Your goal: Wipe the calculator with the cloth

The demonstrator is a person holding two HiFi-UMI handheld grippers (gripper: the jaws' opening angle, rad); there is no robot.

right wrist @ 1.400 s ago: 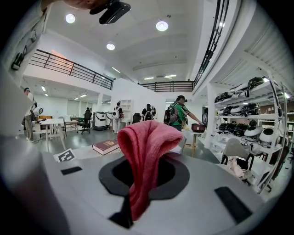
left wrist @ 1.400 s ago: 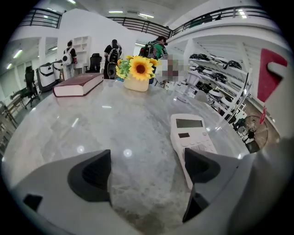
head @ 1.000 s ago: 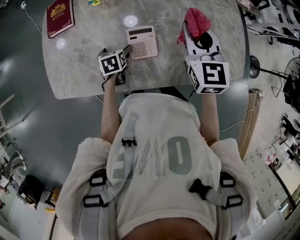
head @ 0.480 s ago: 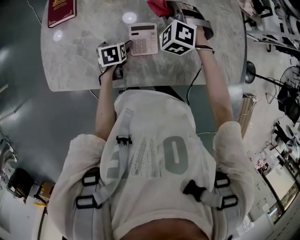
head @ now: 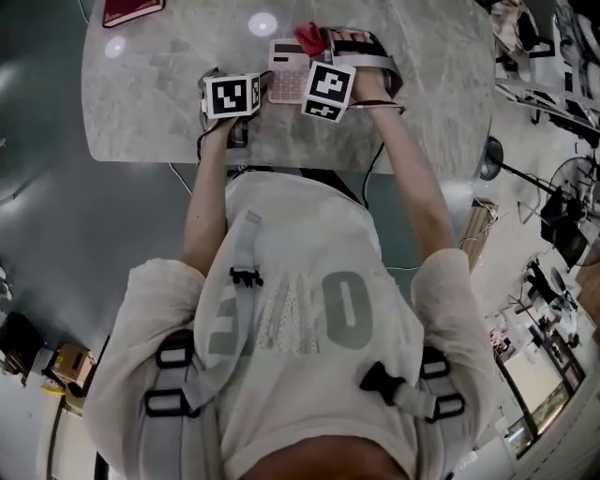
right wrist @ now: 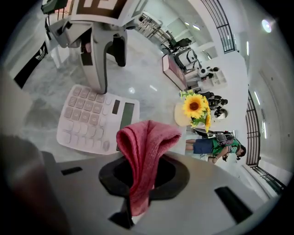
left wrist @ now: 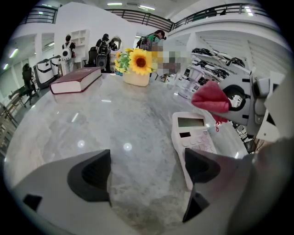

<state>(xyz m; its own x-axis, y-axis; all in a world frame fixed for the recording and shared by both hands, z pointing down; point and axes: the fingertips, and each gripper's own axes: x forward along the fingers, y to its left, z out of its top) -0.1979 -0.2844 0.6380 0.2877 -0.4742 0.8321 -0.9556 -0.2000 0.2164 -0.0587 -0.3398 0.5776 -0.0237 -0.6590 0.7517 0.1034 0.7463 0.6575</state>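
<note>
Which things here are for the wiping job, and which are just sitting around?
For the job:
calculator
red cloth
right tongs, shut on the red cloth
left tongs, open, by the calculator

Just lying about:
dark red book
sunflowers in a pot

- One pink calculator [head: 286,80]
- One red cloth [head: 309,37]
- One dark red book [head: 131,11]
- One pot of sunflowers [left wrist: 136,75]
- One grey stone table [head: 422,122]
- Two grippers: the left gripper [left wrist: 147,170] and the right gripper [right wrist: 140,176]
</note>
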